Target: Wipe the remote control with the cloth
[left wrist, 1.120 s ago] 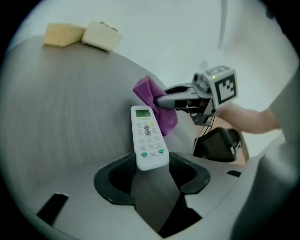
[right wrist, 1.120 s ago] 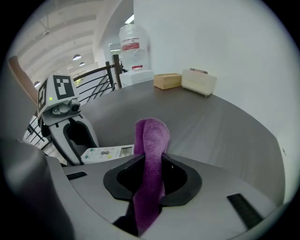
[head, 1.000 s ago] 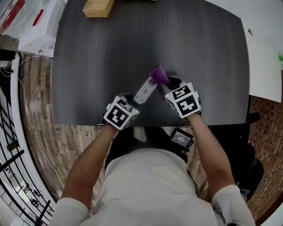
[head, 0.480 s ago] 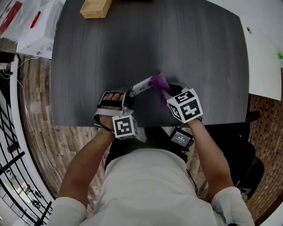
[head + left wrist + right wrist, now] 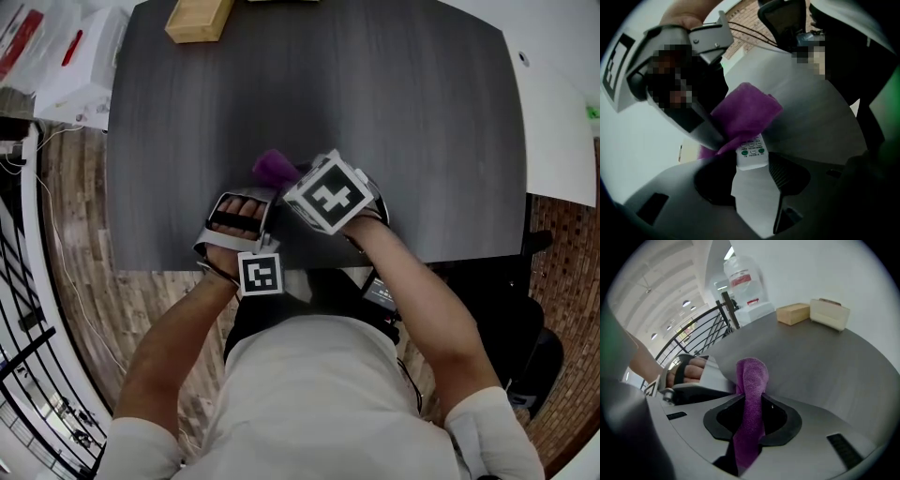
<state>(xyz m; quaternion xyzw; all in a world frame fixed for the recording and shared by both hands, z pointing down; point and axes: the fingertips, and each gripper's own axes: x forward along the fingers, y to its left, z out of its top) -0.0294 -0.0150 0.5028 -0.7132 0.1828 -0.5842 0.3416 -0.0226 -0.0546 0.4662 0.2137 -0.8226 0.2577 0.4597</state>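
The remote control [image 5: 751, 153] runs up-frame from my left gripper [image 5: 751, 172], which clamps its near end; my right gripper [image 5: 752, 417] pinches the cloth [image 5: 751, 376] over the far end.

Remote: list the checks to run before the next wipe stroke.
1. Grip on remote by left gripper: ok, its near end sits between the jaws.
2. Grip on cloth by right gripper: ok, clamped between the jaws.
3. Contact of cloth with remote: ok, it covers the far part.
4. Button side turned toward cloth: ok.
5. All sides wiped: cannot tell.
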